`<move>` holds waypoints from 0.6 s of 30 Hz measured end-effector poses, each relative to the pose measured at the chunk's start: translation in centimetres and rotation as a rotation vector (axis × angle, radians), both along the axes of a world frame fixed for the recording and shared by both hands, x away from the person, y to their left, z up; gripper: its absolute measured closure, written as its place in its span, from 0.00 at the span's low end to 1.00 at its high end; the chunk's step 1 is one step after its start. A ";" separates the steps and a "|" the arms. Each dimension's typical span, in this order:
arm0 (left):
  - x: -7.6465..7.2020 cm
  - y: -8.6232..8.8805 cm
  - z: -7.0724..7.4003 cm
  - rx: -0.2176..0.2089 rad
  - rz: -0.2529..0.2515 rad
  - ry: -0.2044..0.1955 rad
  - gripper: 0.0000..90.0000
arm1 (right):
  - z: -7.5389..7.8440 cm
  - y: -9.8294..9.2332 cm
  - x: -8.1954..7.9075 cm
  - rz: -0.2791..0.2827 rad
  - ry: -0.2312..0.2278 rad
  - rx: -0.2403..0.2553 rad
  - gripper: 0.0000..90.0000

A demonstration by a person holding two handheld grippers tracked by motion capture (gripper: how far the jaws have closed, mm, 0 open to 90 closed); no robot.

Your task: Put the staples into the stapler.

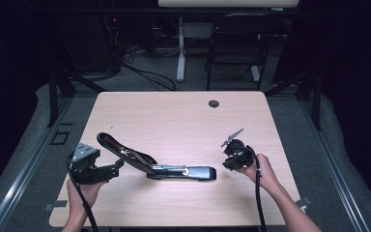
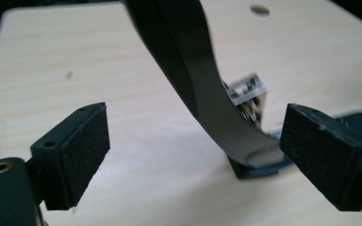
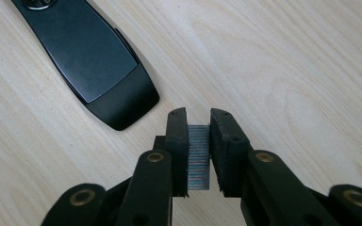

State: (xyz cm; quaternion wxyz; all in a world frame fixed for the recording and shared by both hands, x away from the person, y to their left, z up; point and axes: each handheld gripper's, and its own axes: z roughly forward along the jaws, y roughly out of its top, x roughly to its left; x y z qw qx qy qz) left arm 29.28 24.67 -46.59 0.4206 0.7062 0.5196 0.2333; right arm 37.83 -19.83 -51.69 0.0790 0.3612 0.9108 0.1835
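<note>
The stapler [image 1: 174, 169] lies opened near the front middle of the desk [image 1: 183, 116], its dark base flat on the wood and its long black top arm [image 1: 121, 150] swung up and back, slanting toward our left. Between arm and base we see the metal staple channel [image 1: 171, 168].

Our left claw [image 1: 116, 166] sits at the stapler's left, just beside the raised arm. In the left gripper view its jaws stand wide apart, and the curved black arm [image 2: 193, 75] passes between them without touching either pad. It has hold of nothing that we can see. Past the arm, a blurred bit of metal [image 2: 247, 92] shows, too soft for us to name.

Our right claw [image 1: 233, 140] hovers to the right of the stapler, well apart from it, held in our right hand [image 1: 261, 169]. In the right gripper view [image 3: 199, 150] its jaws are nearly closed, pinching a grey strip of staples [image 3: 199, 157] upright between the pads. The rounded end of the stapler's base [image 3: 118, 94] lies on the wood just beyond the jaw tips, not touching them.

A small round hole [image 1: 214, 103] sits near the desk's far edge. Behind the desk stand a dark chair [image 1: 236, 43] and a white post [image 1: 180, 48].
</note>
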 end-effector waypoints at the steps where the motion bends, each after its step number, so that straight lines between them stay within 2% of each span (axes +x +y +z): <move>1: 0.2 0.1 0.1 -0.011 0.006 -0.014 0.12 | 0.0 0.0 0.0 0.000 -0.006 0.003 0.87; 2: 0.6 0.3 0.1 -0.024 0.016 -0.026 0.17 | 0.0 0.2 0.0 -0.002 -0.005 0.008 0.87; 5: 0.9 0.3 0.2 -0.041 0.025 -0.039 0.20 | 0.1 0.4 0.0 0.003 -0.009 -0.001 0.87; 9: 1.3 -0.2 0.2 -0.040 0.031 -0.061 0.24 | -0.1 0.6 0.0 -0.007 -0.013 0.015 0.87; 14: 1.7 -0.9 0.2 -0.031 0.032 -0.078 0.29 | 0.1 0.6 0.1 0.005 -0.014 -0.001 0.87; 15: 1.7 -1.0 0.2 -0.029 0.030 -0.094 0.38 | 0.3 0.7 0.1 0.005 -0.016 0.002 0.87; 16: 1.7 -1.0 0.2 -0.029 0.030 -0.094 0.42 | 0.3 0.7 0.1 0.005 -0.016 0.002 0.87; 18: 1.8 -1.1 0.2 -0.020 0.037 -0.116 0.45 | 0.5 0.7 0.1 0.008 -0.022 0.005 0.87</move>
